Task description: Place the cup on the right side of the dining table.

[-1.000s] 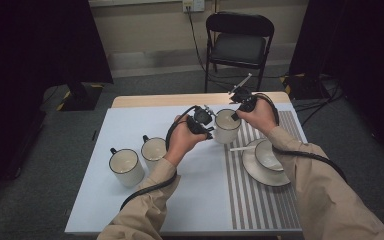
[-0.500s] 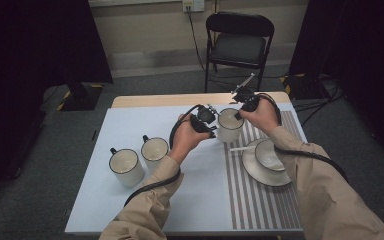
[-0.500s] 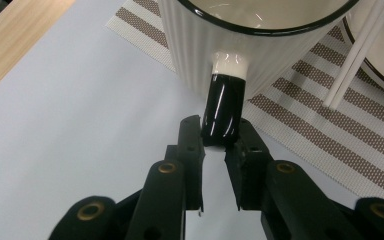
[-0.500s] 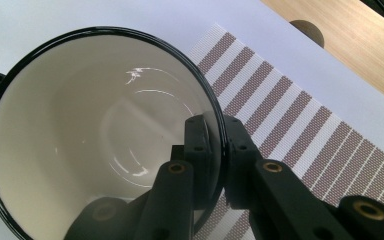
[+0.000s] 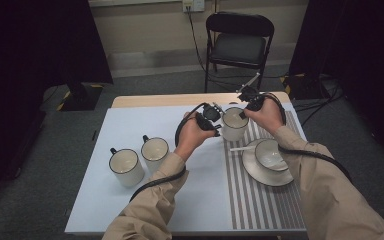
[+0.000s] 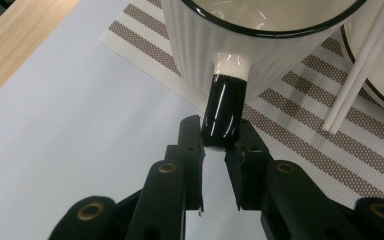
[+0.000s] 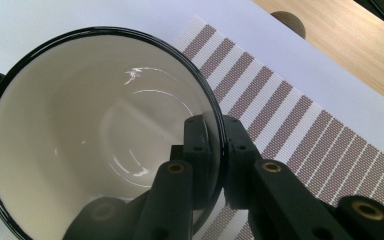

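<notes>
Mug [image 5: 234, 124] shifted slightly; left gripper [image 6: 215, 142] pinches handle, right gripper [image 7: 215, 131] rim.

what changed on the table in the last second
Hardly anything. The mug may have slipped a touch toward the person, onto the striped mat. The left gripper still grips its black handle, and the right gripper still pinches its rim. The two mugs on the left and the cup on its saucer with the spoon stayed put.
</notes>
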Action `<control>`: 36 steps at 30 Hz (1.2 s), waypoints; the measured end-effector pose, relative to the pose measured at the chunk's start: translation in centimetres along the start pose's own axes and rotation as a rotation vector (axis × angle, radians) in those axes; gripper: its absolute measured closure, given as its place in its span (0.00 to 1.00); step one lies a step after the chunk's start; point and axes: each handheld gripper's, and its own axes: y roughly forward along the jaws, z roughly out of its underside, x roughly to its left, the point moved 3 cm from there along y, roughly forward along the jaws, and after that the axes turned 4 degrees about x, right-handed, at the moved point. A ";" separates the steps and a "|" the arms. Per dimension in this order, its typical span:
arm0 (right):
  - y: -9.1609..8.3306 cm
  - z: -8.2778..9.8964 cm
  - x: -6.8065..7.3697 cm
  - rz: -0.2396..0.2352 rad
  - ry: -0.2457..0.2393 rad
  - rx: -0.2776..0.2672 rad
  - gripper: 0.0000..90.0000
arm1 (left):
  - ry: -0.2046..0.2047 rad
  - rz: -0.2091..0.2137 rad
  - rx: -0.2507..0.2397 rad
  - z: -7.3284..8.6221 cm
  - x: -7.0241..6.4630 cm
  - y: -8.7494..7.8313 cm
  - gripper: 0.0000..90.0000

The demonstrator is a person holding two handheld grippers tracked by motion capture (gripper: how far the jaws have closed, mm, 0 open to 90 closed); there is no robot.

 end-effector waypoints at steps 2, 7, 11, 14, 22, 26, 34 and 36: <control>0.0 0.1 -0.2 0.007 0.002 0.002 0.93 | 0.000 0.004 -0.002 -0.3 -0.1 0.3 0.86; 0.0 0.3 -0.8 0.014 0.014 0.006 0.93 | 0.000 0.006 -0.005 -0.8 -0.1 0.6 0.86; 0.1 0.5 -1.1 0.019 0.019 0.005 0.93 | 0.002 0.011 -0.003 -1.2 -0.1 1.0 0.86; 0.1 0.7 -1.4 0.021 0.023 0.009 0.93 | 0.001 0.017 -0.001 -1.5 -0.2 1.3 0.86; 0.5 1.3 -2.3 0.030 0.040 0.019 0.93 | 0.005 0.020 0.005 -2.2 -0.4 2.3 0.86; 0.8 1.5 -2.6 0.034 0.045 0.025 0.93 | -0.006 0.029 0.009 -2.4 -0.4 2.6 0.86; 0.8 1.5 -2.8 0.033 0.060 0.024 0.92 | -0.020 0.036 0.005 -2.5 -0.2 2.8 0.86; 0.8 1.5 -2.8 0.031 0.061 0.024 0.92 | -0.018 0.035 0.003 -2.5 -0.2 2.8 0.86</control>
